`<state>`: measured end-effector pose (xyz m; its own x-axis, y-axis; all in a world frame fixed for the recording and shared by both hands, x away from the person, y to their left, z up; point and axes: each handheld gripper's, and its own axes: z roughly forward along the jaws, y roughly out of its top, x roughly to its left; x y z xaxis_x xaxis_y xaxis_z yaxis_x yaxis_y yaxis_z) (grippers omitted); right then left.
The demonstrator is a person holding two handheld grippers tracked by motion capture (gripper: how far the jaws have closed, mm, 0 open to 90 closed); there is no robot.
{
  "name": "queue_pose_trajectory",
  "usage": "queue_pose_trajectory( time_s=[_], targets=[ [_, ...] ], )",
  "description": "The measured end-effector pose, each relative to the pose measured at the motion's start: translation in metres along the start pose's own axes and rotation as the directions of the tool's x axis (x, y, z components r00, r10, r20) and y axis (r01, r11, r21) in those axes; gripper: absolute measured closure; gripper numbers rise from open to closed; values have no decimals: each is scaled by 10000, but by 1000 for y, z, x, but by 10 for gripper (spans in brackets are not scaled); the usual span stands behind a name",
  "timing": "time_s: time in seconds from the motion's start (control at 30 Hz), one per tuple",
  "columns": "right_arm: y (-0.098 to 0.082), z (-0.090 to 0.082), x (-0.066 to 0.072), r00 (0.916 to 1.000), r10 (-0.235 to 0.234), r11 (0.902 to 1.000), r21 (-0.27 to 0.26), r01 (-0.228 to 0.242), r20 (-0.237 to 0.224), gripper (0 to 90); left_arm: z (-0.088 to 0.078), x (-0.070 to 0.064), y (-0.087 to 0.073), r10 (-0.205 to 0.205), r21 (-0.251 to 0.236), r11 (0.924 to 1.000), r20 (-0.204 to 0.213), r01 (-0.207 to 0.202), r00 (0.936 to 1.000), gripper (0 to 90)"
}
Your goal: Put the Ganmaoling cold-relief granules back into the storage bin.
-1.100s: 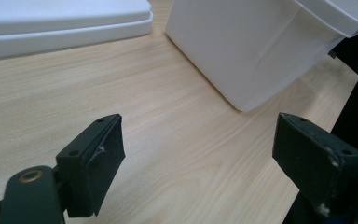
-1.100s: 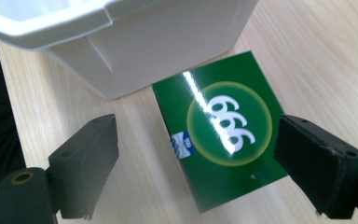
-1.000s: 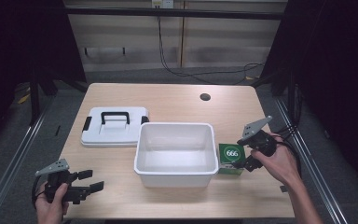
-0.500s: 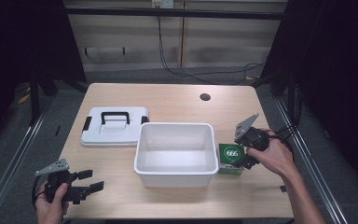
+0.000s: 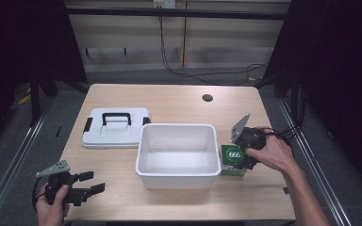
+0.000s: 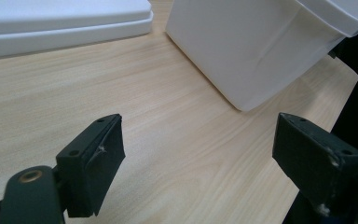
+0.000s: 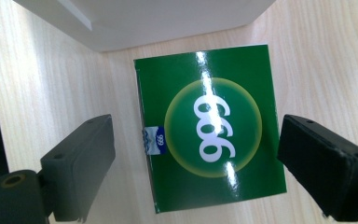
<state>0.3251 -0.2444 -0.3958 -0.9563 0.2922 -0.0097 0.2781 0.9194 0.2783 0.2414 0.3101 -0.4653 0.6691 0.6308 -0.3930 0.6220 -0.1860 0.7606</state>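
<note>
Green box (image 7: 209,126) flat on table (image 5: 169,101), just right of white tub (image 5: 177,153), printed face up; right gripper (image 7: 196,168) spread wide astride it; left gripper (image 6: 196,163) spread, near front-left corner

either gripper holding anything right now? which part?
Nothing held. Right gripper is open, its jaws flanking the green box without touching; left gripper is open over bare table.

High cam overhead, looks fwd/down; gripper cams close, share white bin (image 5: 177,150).
</note>
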Motion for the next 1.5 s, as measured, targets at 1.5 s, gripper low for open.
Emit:
queue_pose_trajectory(
  time_s=[1.5],
  targets=[
    [15, 25, -12, 9943, -997, 9773, 1838, 1051, -384, 164, 0, 0, 0, -6, 26, 10000, 1, 6, 10000, 166]
  ],
)
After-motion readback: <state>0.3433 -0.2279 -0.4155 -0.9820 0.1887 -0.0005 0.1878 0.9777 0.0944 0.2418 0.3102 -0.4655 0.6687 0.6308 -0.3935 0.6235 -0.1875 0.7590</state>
